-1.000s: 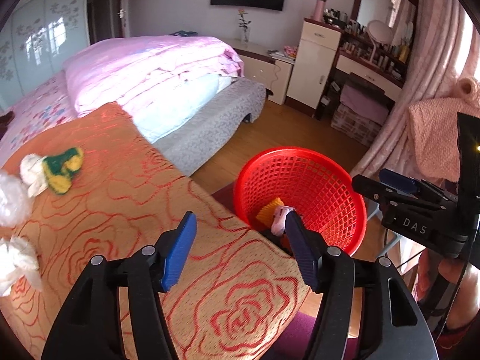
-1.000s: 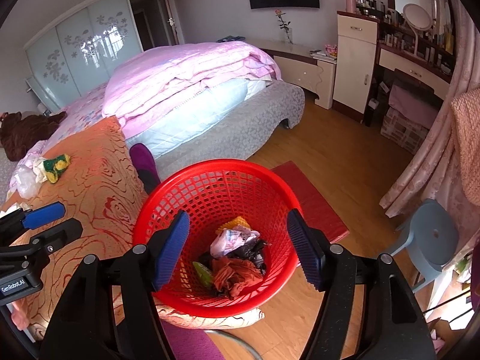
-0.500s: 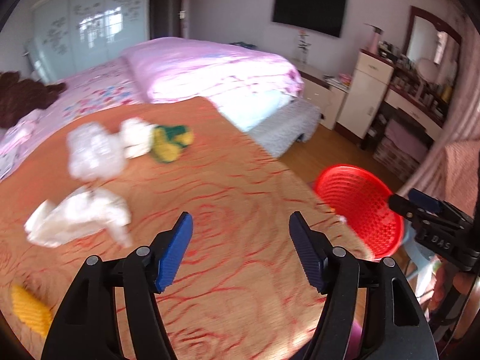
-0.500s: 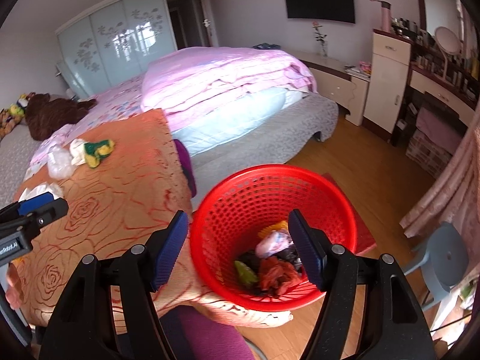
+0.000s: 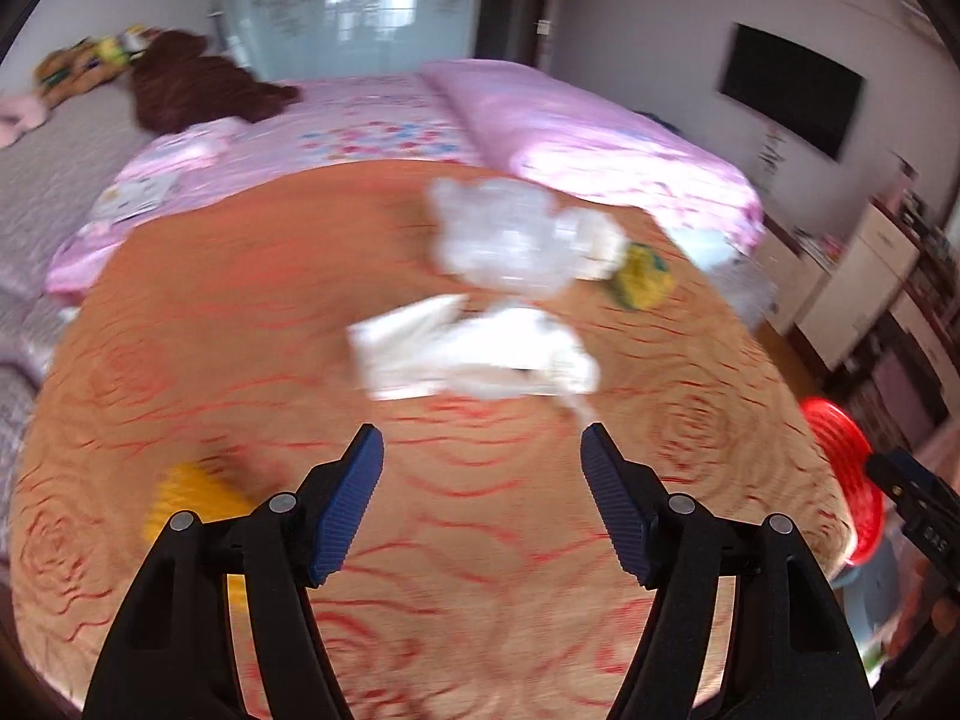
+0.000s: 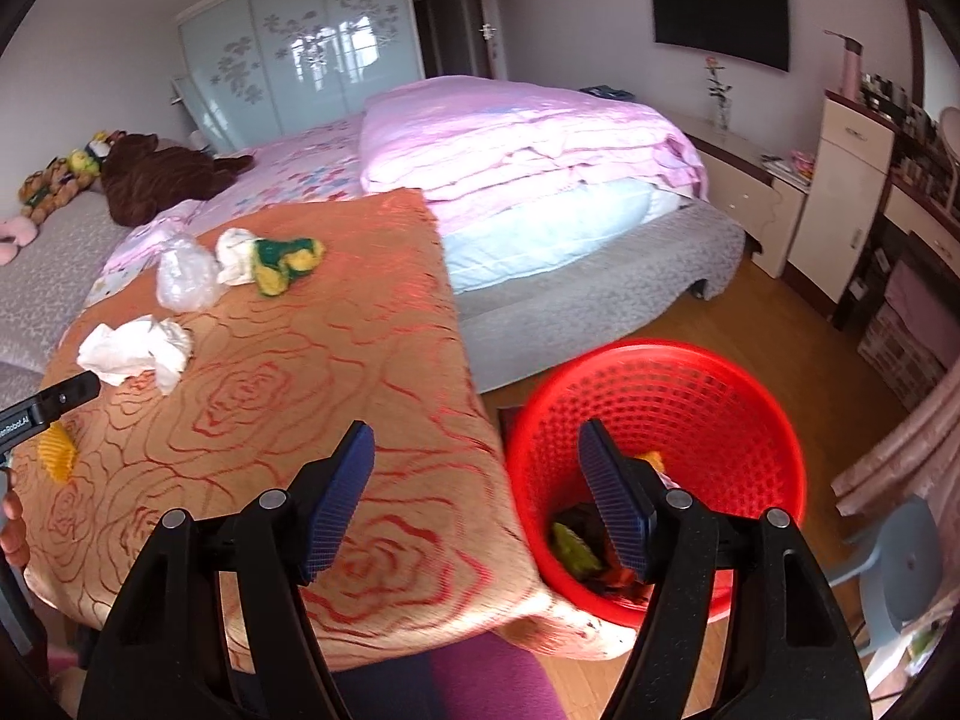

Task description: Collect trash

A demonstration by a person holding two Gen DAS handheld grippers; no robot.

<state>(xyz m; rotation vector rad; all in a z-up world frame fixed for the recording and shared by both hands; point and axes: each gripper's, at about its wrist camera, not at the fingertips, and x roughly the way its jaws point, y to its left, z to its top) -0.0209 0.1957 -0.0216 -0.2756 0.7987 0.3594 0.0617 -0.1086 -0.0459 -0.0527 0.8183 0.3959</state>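
Left wrist view, blurred. Left gripper (image 5: 482, 444): jaws apart, they have just been opening, nothing between them. It hangs over an orange cloth with red rose outlines (image 5: 420, 570). The trash lies on the cloth ahead of the fingertips: crumpled white paper (image 5: 474, 354), soft and folded; beyond it a wad of clear plastic film (image 5: 498, 240), puffy; at the film's right edge a white wad (image 5: 594, 240) touching a yellow-green scrap (image 5: 642, 276). A yellow ridged piece (image 5: 186, 498) lies to the left of the left finger. Red mesh basket (image 5: 840, 468) shows at the cloth's right edge.

Right wrist view, sharp. Right gripper (image 6: 477, 441): jaws apart, empty, over the cloth's near corner. Basket (image 6: 690, 414) stands on the wood floor, just beside the draped cloth; round, perforated plastic, with dark, green and orange scraps at the bottom, partly hidden by the right finger. On the cloth: white paper (image 6: 138, 351), plastic film (image 6: 183, 279), white wad (image 6: 234, 246), yellow-green scrap (image 6: 288, 258), yellow piece (image 6: 57, 459). Behind stands a bed with a folded pink quilt (image 6: 516, 132); brown plush toy (image 6: 162, 174) at far left.
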